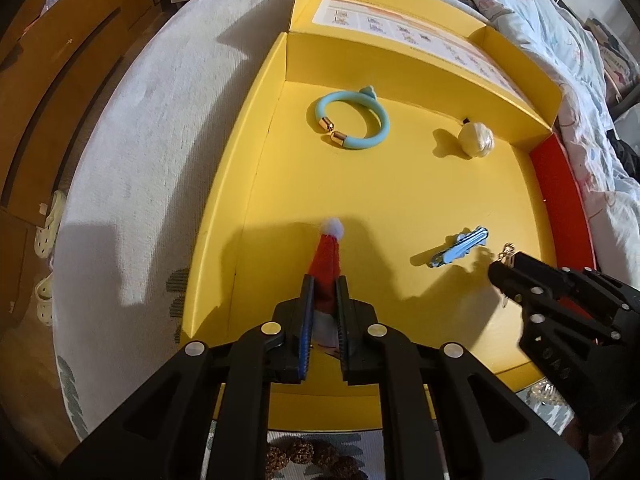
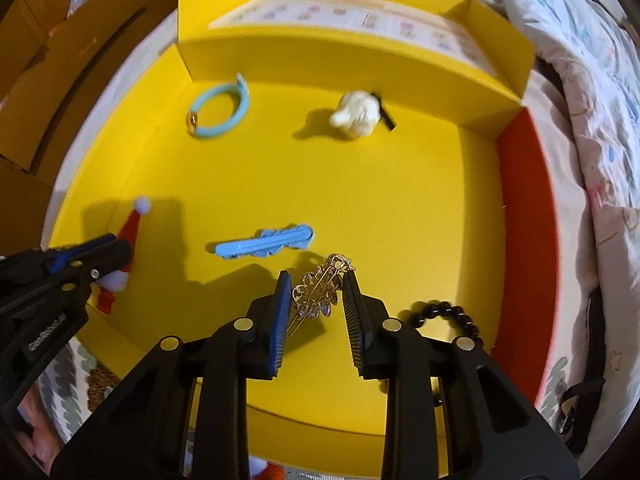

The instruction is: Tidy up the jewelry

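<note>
An open yellow box point(image 1: 400, 184) lies on a bed. My left gripper point(image 1: 323, 280) is shut on a small red Santa-hat clip point(image 1: 326, 256) with a white pom-pom, just above the box's near-left floor. My right gripper point(image 2: 316, 274) is shut on a gold openwork brooch point(image 2: 316, 296), which sits aslant between the two pads with its tip poking past them. From the left wrist the right gripper point(image 1: 505, 268) shows at the near right of the box. On the box floor lie a blue hair clip point(image 2: 264, 244), a light-blue bracelet point(image 2: 242, 106) and a cream pom-pom hair tie point(image 2: 356, 116).
A black bead bracelet point(image 2: 444, 314) lies on the box floor right of my right gripper. The box has a red right wall point(image 2: 528, 208) and an upright lid point(image 2: 360, 12) at the far side. Brown beads point(image 1: 304, 454) sit on the bedspread before the box. Quilt point(image 2: 592, 100) to the right.
</note>
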The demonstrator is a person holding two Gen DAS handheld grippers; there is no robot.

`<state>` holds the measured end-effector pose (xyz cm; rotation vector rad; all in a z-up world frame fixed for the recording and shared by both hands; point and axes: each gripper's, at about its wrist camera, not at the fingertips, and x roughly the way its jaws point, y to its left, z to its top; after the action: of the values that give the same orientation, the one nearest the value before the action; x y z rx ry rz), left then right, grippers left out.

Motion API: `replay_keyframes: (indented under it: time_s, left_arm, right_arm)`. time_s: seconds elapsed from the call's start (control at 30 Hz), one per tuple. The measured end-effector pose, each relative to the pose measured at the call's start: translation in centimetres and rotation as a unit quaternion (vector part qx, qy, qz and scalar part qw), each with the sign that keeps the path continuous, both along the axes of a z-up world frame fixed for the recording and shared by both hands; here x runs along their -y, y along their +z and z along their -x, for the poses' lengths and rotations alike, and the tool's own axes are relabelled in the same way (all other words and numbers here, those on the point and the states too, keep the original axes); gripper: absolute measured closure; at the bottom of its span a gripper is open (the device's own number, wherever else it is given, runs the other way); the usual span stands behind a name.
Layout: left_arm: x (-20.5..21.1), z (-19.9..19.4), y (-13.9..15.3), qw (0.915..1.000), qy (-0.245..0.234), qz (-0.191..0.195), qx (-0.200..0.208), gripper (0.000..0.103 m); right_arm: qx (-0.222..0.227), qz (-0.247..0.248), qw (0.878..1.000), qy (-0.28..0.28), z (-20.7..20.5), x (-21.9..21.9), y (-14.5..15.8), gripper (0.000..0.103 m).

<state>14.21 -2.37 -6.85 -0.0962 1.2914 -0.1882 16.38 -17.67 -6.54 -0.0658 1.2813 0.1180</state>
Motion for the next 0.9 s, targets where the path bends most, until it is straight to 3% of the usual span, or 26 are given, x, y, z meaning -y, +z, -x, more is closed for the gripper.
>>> replay_keyframes:
  time_s: [0.27, 0.53, 0.9]
  left_arm:
    - [-0.9, 0.8, 2.6, 0.9994, -0.002, 0.024, 0.023, 0.092]
    - [-2.6, 4.0, 6.8, 0.9975, 0.000, 0.036, 0.061, 0.092]
    - [-8.2, 11.5, 8.1, 0.9961, 0.042, -0.004, 0.078, 0.092]
  right_arm:
    - [0.032, -0.037, 0.999, -0.010, 1.6, 1.9, 4.3, 0.076]
    - [0.063, -0.069, 0.996, -0.010, 5.7, 3.5, 9.0, 0.076]
    - [0.062, -0.080, 0.994, -0.029, 16.5, 6.8, 8.9, 0.076]
